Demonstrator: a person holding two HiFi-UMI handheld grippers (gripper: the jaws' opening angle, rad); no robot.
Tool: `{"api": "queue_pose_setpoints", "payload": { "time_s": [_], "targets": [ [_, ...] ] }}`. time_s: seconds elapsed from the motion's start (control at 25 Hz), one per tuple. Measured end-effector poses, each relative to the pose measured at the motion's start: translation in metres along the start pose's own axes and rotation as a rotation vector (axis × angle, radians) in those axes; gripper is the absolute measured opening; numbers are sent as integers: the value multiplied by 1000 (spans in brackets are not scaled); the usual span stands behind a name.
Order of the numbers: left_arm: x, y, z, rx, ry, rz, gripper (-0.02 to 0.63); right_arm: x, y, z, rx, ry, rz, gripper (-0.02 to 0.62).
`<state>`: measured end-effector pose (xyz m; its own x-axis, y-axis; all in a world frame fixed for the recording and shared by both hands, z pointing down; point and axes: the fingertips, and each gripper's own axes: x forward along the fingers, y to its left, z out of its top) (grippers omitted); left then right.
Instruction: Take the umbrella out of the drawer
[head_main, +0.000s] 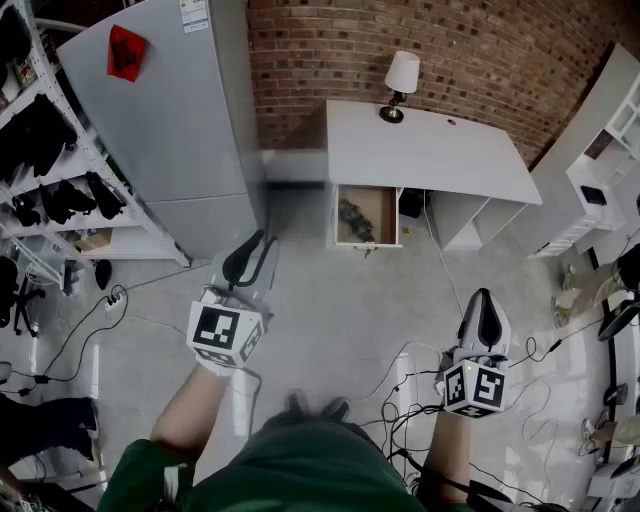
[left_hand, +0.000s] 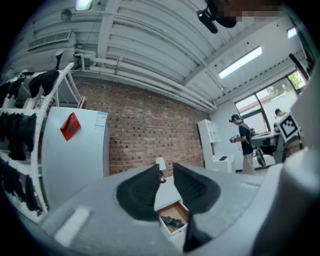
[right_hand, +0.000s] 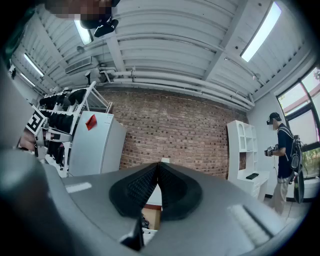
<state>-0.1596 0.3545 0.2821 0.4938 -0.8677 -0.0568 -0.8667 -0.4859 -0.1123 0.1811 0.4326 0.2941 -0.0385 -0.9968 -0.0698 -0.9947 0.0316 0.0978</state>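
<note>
A dark folded umbrella (head_main: 355, 221) lies in the open wooden drawer (head_main: 383, 214) of a white desk (head_main: 430, 155) against the brick wall. Both grippers are held level, well short of the desk. My left gripper (head_main: 255, 252) is open with nothing between its jaws; in its own view the drawer (left_hand: 175, 214) and umbrella (left_hand: 172, 223) show through the gap of the left gripper (left_hand: 166, 176). My right gripper (head_main: 484, 312) is shut and empty, jaws touching; the right gripper (right_hand: 158, 172) view shows a sliver of the drawer (right_hand: 151, 218) below its jaws.
A grey cabinet (head_main: 170, 110) with a red tag stands left of the desk, beside racks of dark items (head_main: 50, 170). A lamp (head_main: 399, 82) sits on the desk. Cables (head_main: 400, 390) run over the floor. White shelving (head_main: 600, 180) is at right. Another person (right_hand: 281, 160) stands far right.
</note>
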Motion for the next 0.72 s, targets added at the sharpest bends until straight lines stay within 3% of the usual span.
{"api": "queue_pose_setpoints", "payload": {
  "time_s": [0.52, 0.72],
  "targets": [
    [9, -42, 16, 42, -1, 6, 95, -7, -39, -4, 90, -22, 14, 10],
    [14, -66, 19, 58, 3, 13, 104, -3, -61, -13, 98, -6, 32, 143]
  ]
}}
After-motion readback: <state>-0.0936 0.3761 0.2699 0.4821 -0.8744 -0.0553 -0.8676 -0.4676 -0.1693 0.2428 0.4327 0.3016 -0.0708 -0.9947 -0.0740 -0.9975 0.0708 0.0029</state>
